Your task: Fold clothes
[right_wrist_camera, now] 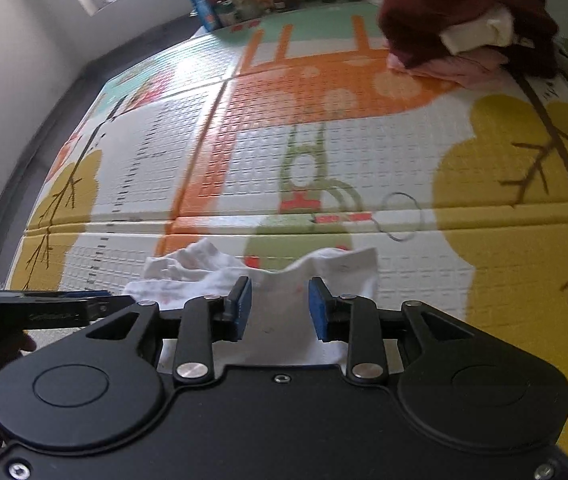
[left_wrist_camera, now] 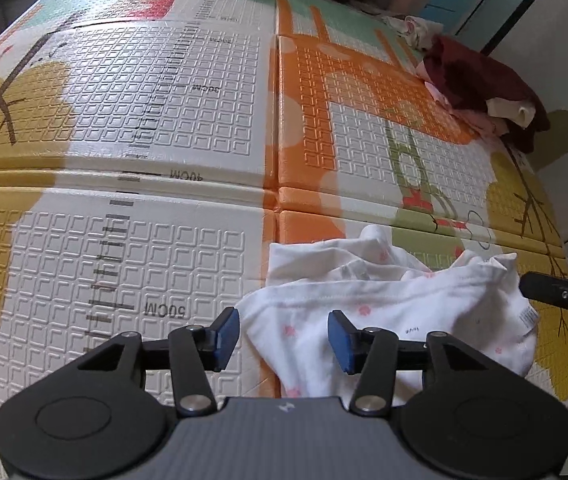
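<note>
Play mat [left_wrist_camera: 187, 128]: one, covering the whole work surface, embossed with squares, printed with an orange giraffe, yellow trees and a ruler scale; "30CM", "40CM" and "50CM" read upside down in the left wrist view, while the right wrist view shows the scale only as blurred ticks.
Clothes pile [right_wrist_camera: 464, 28]: one heap at the mat's far right corner, with a dark red piece on top and cream and pink pieces under it.
White garment [left_wrist_camera: 384, 312]: one, crumpled, with pink flower print, lying on the mat's near edge below both grippers; a small sewn tag [left_wrist_camera: 527, 315] with illegible print and a tiny word on the cloth show only in the left wrist view.
Left gripper [left_wrist_camera: 284, 338]: blue pads apart, nothing pinched; the garment's left edge lies beneath the gap.
Right gripper [right_wrist_camera: 279, 308]: pads parted, white cloth seen between them, not pressed.
Blue can [right_wrist_camera: 203, 4]: one, lettering unreadable, seen clearly only in the right wrist view.
</note>
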The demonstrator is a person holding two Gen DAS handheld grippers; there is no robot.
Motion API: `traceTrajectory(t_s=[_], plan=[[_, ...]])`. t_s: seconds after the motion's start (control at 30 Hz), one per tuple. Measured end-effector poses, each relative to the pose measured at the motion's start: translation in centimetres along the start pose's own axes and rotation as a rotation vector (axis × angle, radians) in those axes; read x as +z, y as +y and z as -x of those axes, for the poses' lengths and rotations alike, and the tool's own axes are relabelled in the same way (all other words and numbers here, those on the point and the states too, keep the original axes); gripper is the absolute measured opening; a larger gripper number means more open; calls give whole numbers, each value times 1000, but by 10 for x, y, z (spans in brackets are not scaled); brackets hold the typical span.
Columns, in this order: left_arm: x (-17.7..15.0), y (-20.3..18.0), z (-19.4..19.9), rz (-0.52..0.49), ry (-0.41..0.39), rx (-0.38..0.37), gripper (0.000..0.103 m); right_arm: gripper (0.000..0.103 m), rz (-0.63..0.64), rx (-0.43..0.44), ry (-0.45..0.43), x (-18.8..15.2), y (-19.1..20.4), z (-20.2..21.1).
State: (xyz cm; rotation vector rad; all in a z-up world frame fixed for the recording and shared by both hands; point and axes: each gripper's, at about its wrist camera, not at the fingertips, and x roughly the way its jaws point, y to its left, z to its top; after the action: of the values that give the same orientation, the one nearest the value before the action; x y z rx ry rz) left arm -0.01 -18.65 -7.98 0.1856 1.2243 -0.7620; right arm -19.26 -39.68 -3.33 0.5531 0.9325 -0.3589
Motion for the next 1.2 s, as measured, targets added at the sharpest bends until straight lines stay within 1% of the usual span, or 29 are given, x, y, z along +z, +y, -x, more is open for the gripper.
traceTrajectory(t_s=[0.27,0.37,0.4,0.43,0.47,0.5,0.57,0.63,0.8,0.9,1.03,1.2], plan=[[3,-6,-8,1,18,-24,51,30,38,2,26,3,13,-26],[4,-6,-11,4,21,-28,45,30,42,-13,36,2,15,-36],[4,-6,-12,4,23,-31,36,30,42,-14,37,2,15,-38],[4,-5,-13,0,25,-33,26,26,40,-14,38,2,15,-40],[4,-6,-13,-6,25,-33,23,20,37,-16,41,2,15,-41],[4,-7,-13,-12,23,-30,19,16,34,-18,45,1,14,-43],[2,-7,-10,-17,15,-32,16,10,28,-24,55,1,13,-45],[1,-7,-6,-17,6,-42,13,7,25,-19,50,0,12,-43],[2,-8,13,-16,-34,-76,11,6,14,0,29,-1,11,-28],[2,-8,28,-23,-75,-108,11,6,8,19,9,-1,10,-13],[3,-8,43,-30,-144,-156,11,5,3,31,-34,1,9,7],[6,-5,46,-19,-238,-192,11,5,1,34,-86,8,9,18]])
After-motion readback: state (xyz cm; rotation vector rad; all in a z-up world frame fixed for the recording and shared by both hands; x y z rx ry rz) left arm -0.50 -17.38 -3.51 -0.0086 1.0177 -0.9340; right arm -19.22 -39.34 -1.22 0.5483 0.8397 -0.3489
